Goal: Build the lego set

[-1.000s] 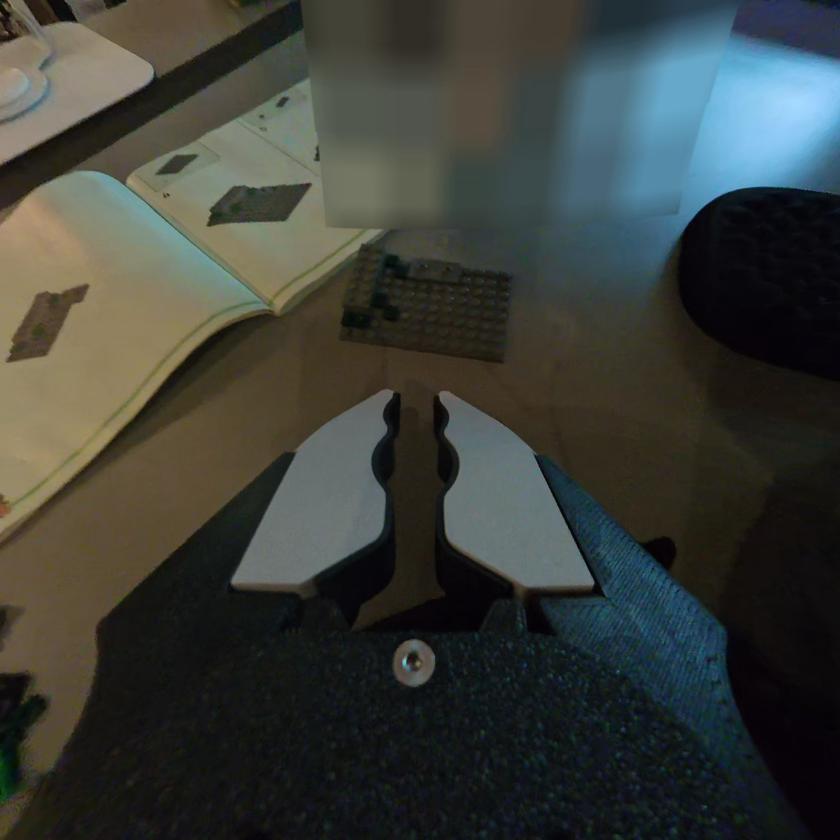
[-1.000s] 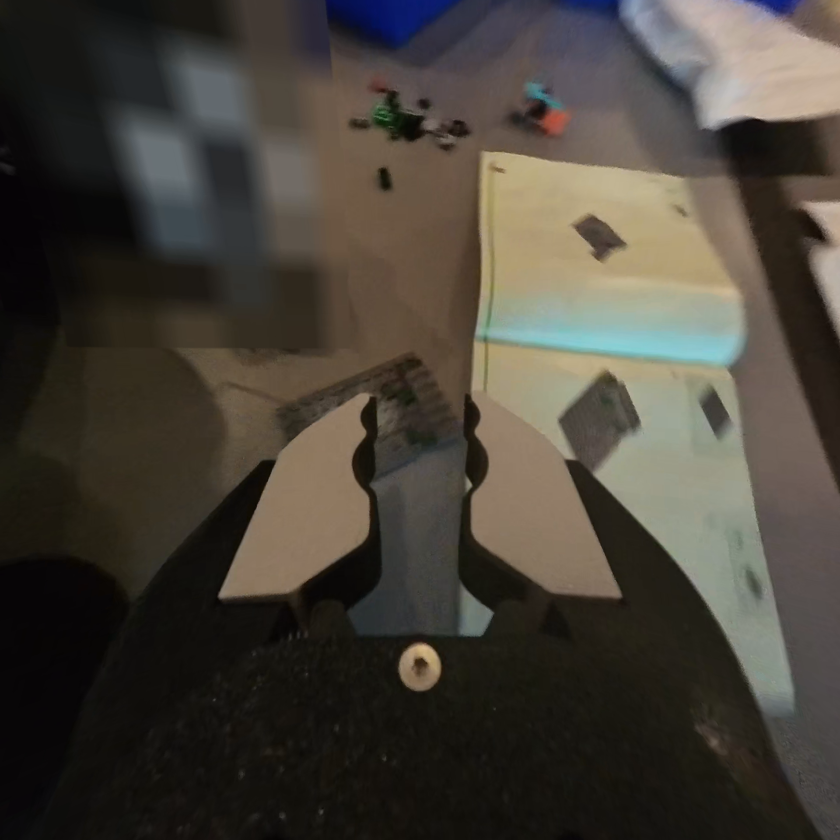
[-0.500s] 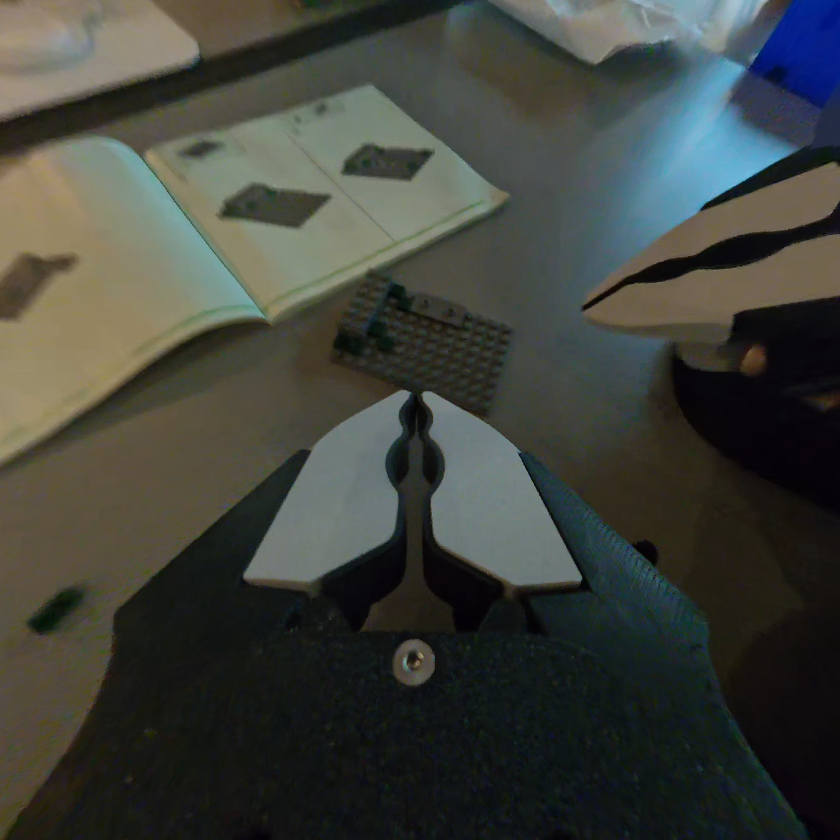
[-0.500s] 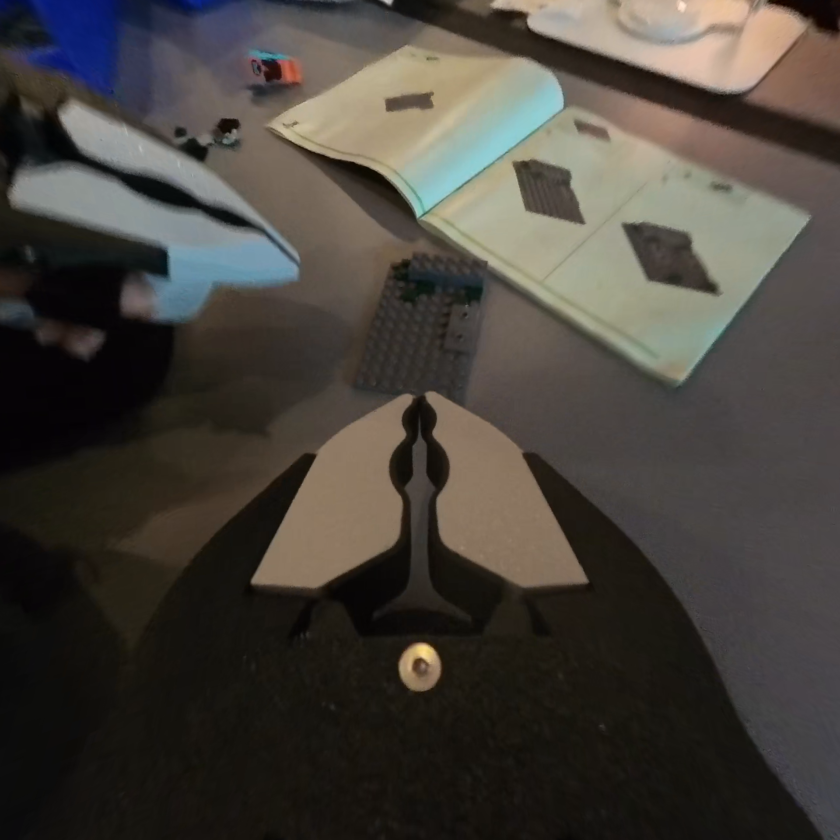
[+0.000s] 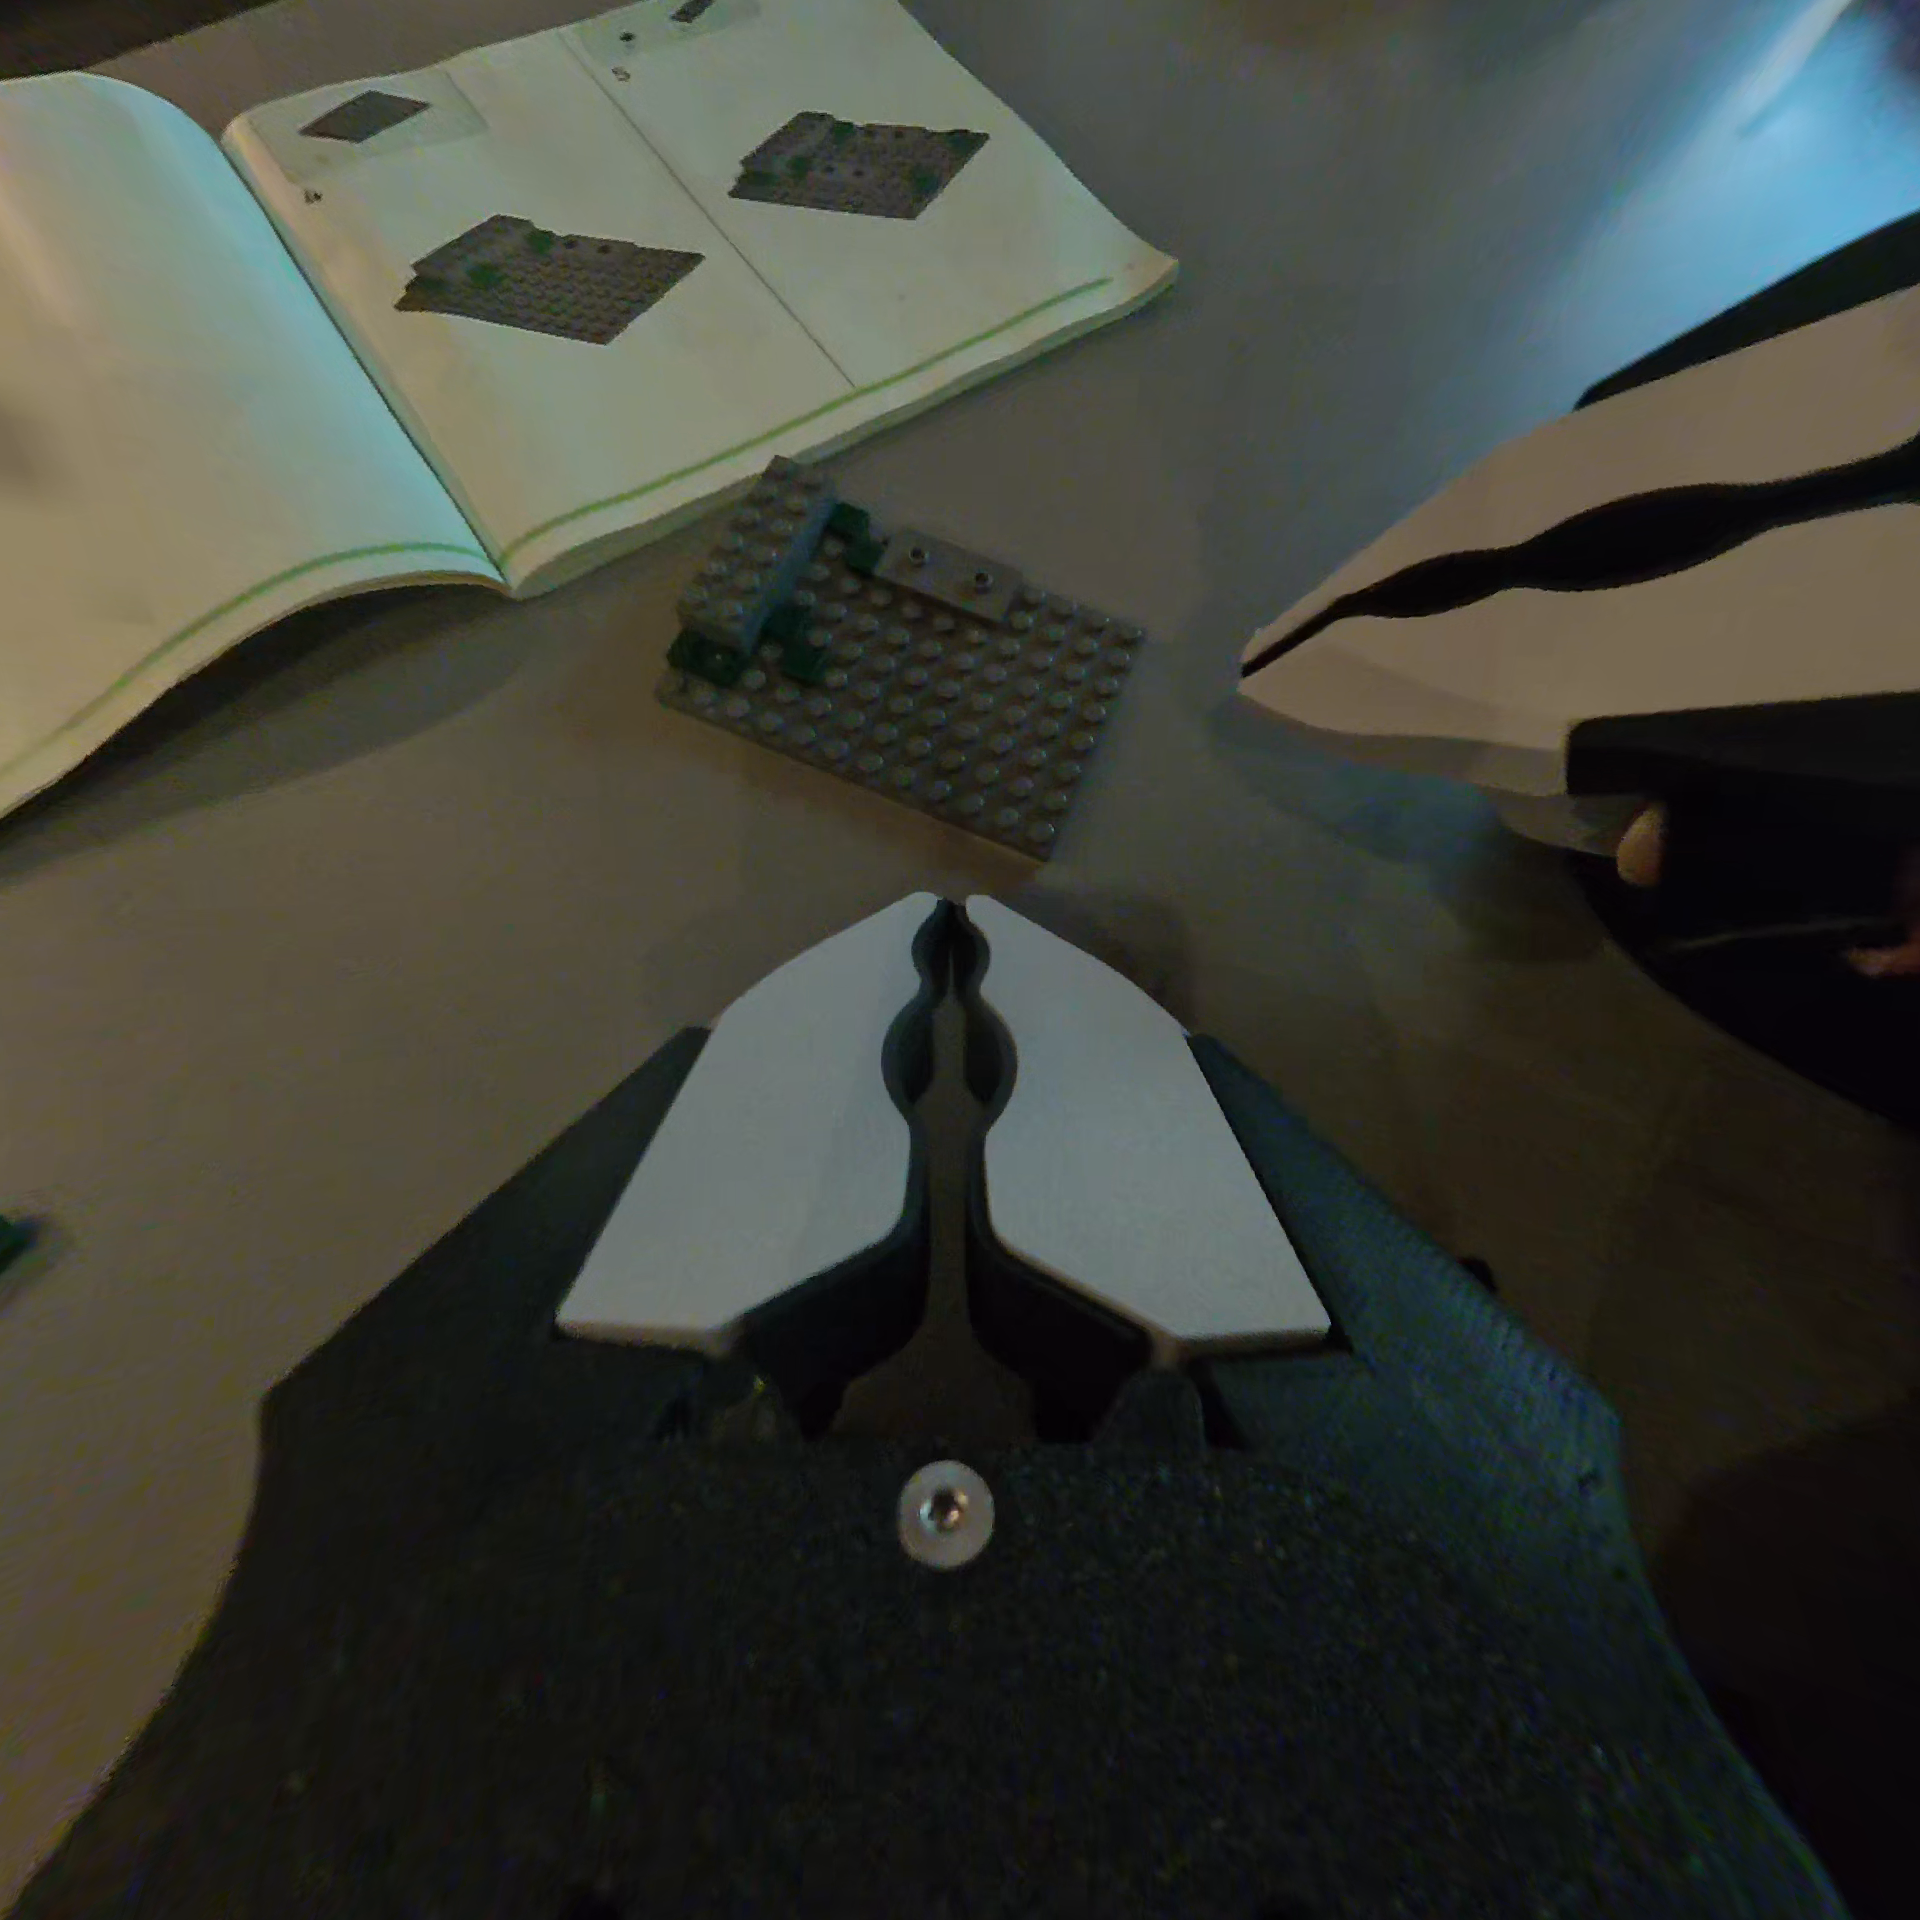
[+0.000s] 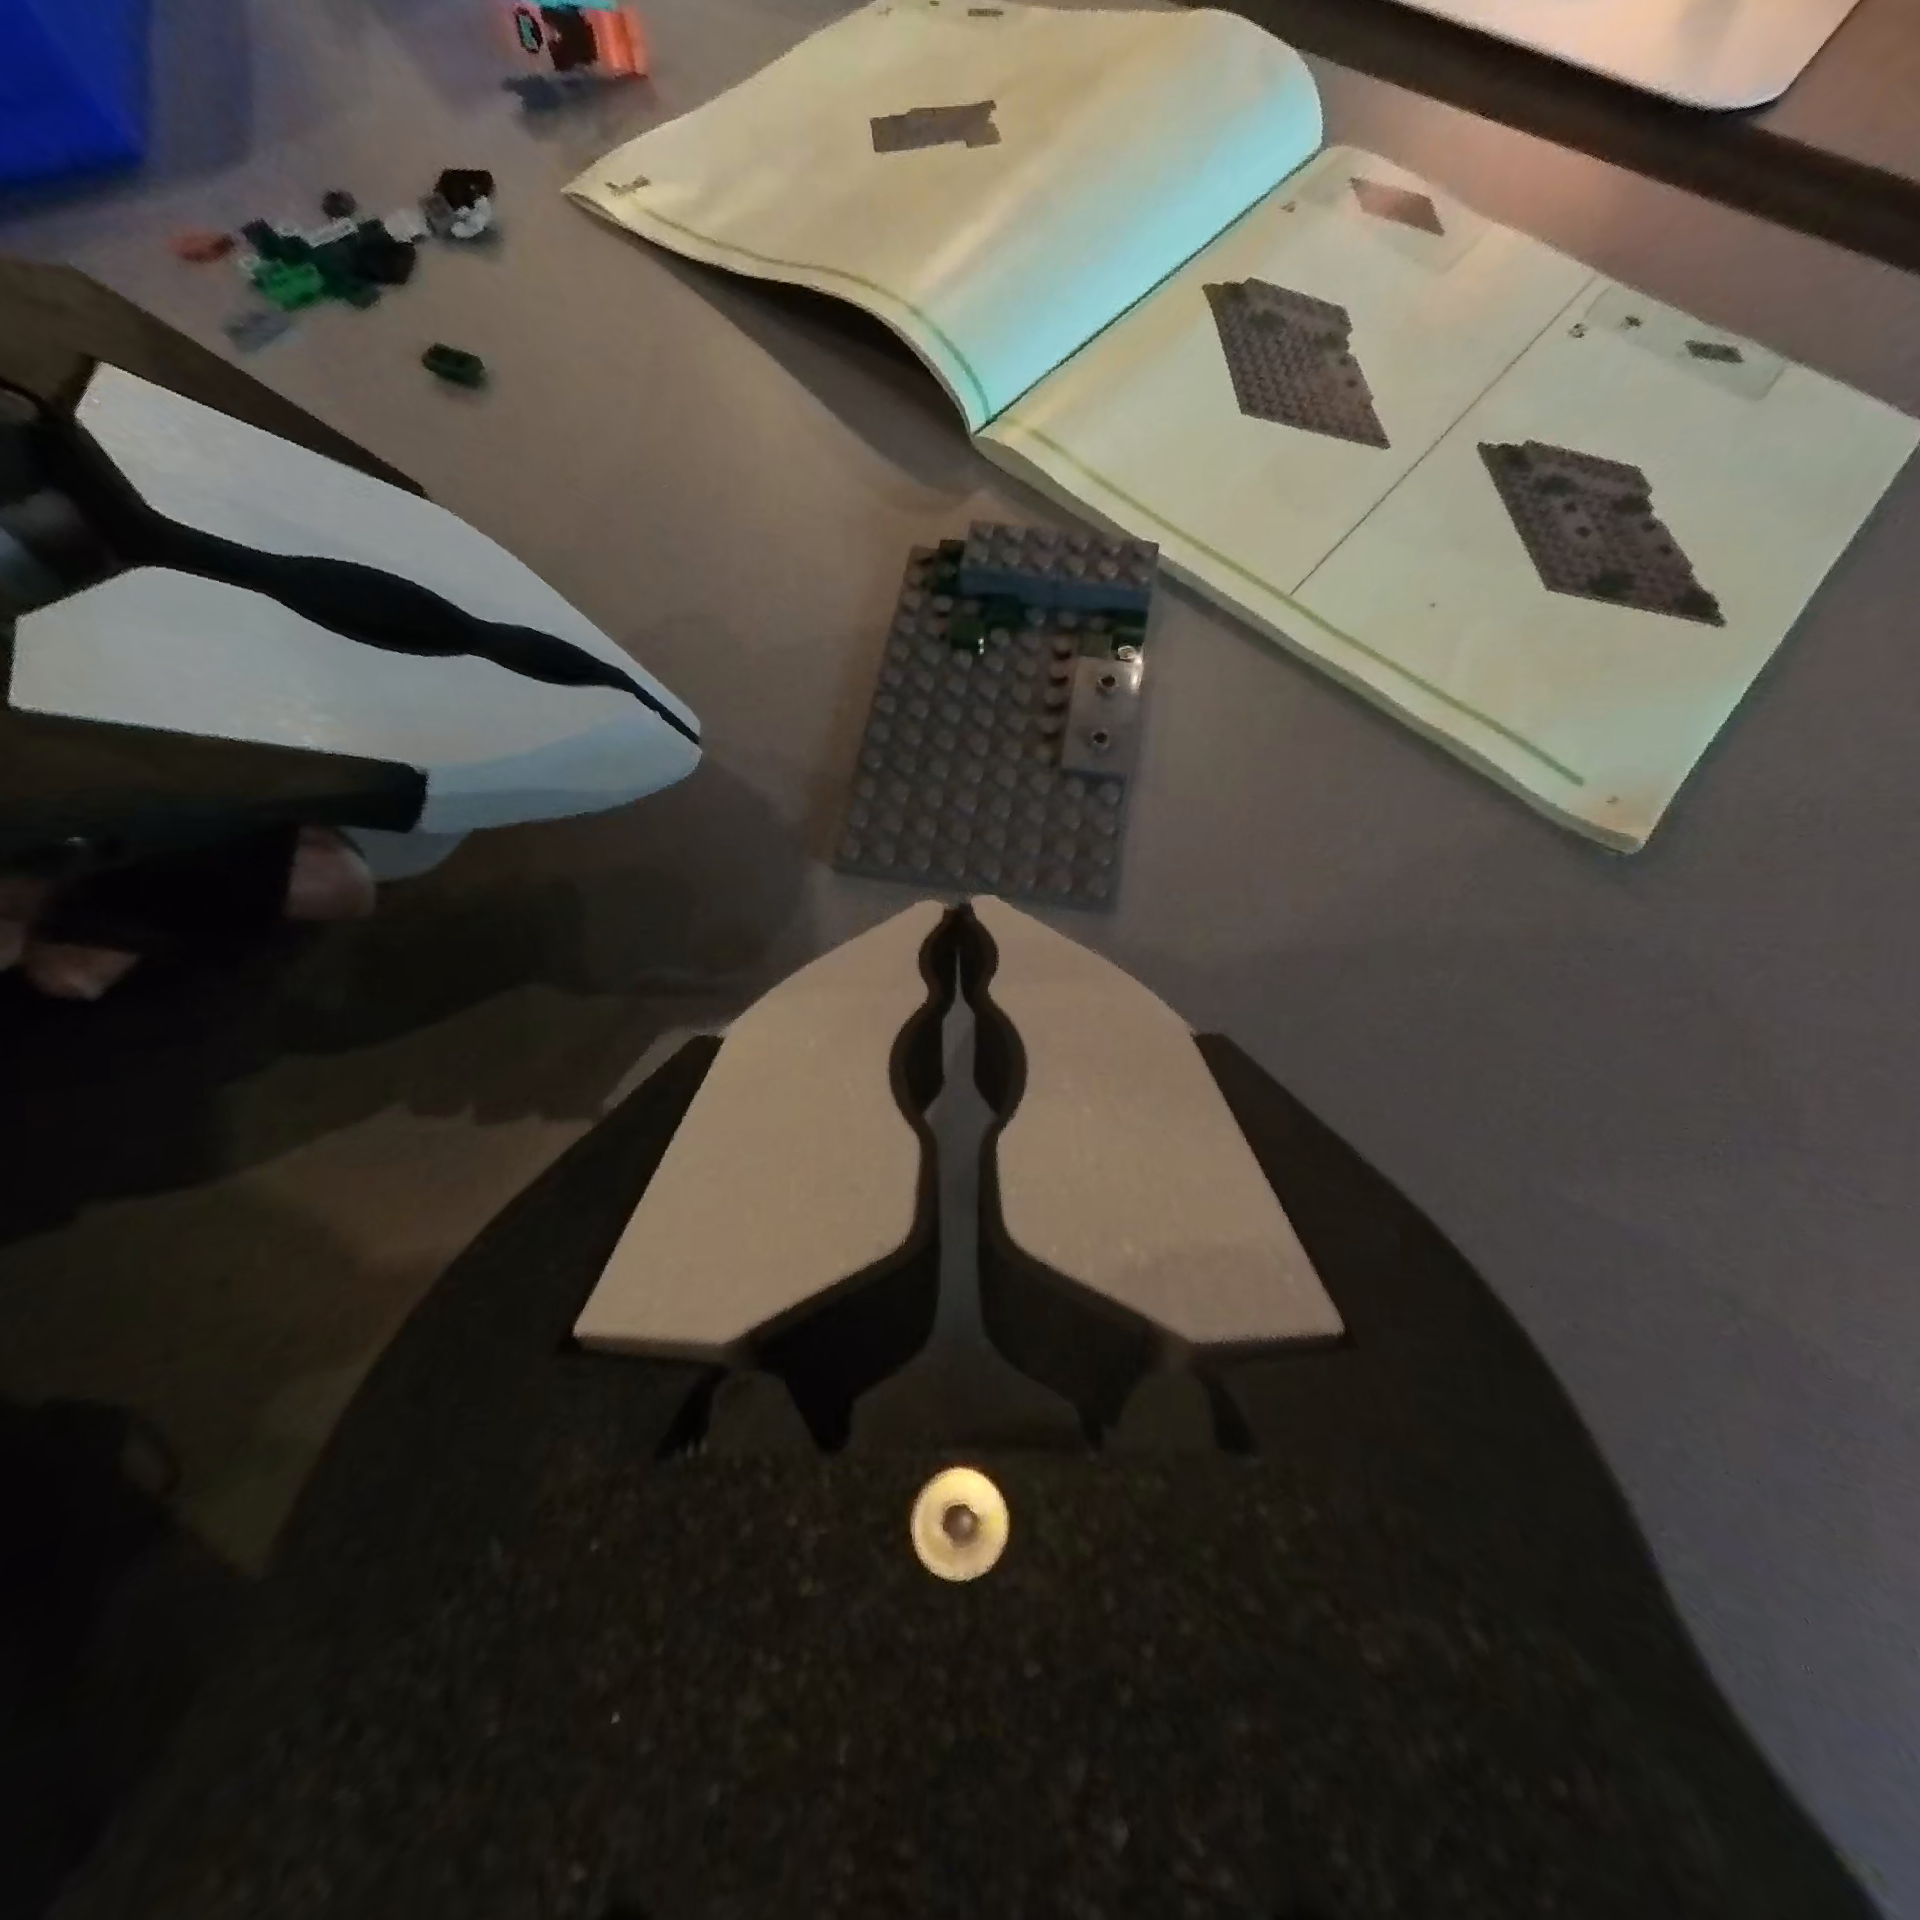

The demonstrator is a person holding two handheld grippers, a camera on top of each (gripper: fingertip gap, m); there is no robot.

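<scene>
A grey studded baseplate lies on the table, with a raised grey brick, small dark green pieces and a flat grey tile on its far end; it also shows in the right wrist view. My left gripper is shut and empty, just short of the plate's near edge. My right gripper is shut and empty, just short of the plate's near edge from the other side. Each gripper shows in the other's view: the right one and the left one, both beside the plate.
An open instruction booklet lies beyond the plate, also in the right wrist view. Several loose small pieces and an orange and teal piece lie at the far left. A dark green piece sits at the left edge. Tip to tip, the grippers are about 7 cm apart.
Both grippers went from open to shut. Both have swung in and come closer to the baseplate, pointing at it from opposite sides.
</scene>
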